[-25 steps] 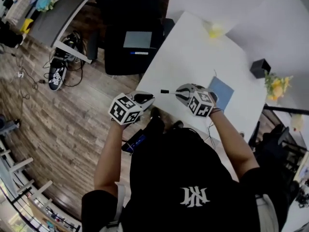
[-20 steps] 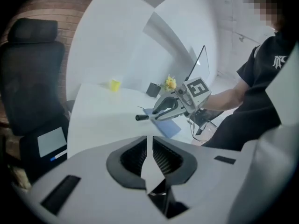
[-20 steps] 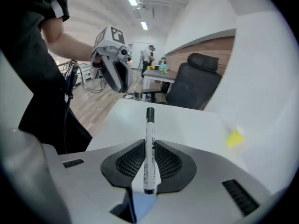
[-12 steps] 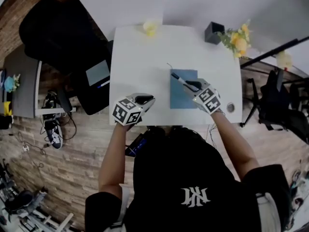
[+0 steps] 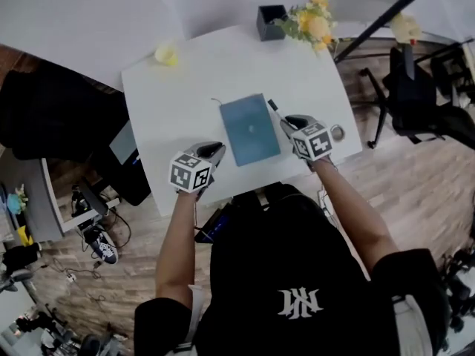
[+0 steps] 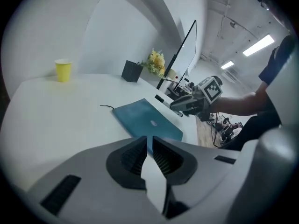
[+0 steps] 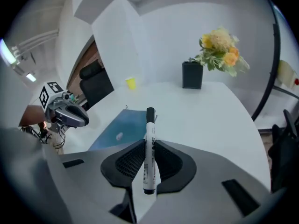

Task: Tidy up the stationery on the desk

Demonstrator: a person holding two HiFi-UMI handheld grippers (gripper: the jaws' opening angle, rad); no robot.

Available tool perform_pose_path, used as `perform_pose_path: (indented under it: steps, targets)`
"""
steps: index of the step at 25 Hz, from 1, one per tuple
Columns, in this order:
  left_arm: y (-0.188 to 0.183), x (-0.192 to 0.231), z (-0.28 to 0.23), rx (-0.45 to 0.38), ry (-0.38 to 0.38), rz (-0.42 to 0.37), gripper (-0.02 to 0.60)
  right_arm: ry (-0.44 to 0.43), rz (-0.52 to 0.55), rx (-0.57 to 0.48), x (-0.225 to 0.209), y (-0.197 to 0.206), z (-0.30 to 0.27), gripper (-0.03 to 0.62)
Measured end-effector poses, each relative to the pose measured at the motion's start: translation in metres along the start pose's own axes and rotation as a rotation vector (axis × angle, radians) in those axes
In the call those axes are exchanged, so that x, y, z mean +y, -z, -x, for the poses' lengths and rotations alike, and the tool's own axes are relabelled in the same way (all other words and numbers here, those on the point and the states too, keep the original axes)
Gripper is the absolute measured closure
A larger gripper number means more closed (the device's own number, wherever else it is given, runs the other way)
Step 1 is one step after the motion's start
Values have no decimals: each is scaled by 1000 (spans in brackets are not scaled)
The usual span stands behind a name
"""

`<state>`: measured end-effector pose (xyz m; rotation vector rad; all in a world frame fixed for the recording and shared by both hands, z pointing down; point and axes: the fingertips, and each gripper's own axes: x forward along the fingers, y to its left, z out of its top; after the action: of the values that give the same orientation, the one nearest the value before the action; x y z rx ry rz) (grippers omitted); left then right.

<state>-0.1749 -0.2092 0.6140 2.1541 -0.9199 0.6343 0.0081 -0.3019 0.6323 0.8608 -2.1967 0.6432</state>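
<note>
1. the right gripper [image 5: 289, 124] is clamped on a white marker [image 7: 149, 129] with a black cap. the marker lies along the jaws, with its capped end pointing out over the desk [image 5: 185, 95].
2. the left gripper [image 6: 150, 140] is empty. its jaws stand only a narrow slit apart with nothing between them, and it hangs over the near edge of the desk.
3. the marker is off the desk and in the air, just beside the right edge of the blue notebook [image 5: 250, 128]. judged from this, the pick-up part of the job is done for this item, but the putting away is not.
4. a black pen holder [image 5: 271, 22] stands at the far edge of the desk next to a bunch of yellow flowers [image 5: 315, 17], well apart from the marker. it looks like the natural home for the marker, and the gripper is aimed roughly that way. whether anything is already inside it cannot be told.
5. the notebook lies flat and closed in the middle of the desk, between the two grippers, and neither one touches it. it probably remains to be straightened or moved.
6. a yellow cup [image 5: 165, 53] sits alone at the far left corner. no other loose stationery shows on the desk, so the task seems partway through, with the marker drop and perhaps the notebook left.
</note>
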Motion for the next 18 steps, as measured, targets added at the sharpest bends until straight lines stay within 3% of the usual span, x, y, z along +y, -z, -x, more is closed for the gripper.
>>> perform_pose_path:
  steps: [7, 18]
  targets:
    - [1, 6, -21, 56, -19, 4, 542, 23, -219, 64, -5, 31, -10, 507]
    - [10, 1, -33, 73, 8, 23, 540, 7, -263, 99, 9, 38, -21, 506]
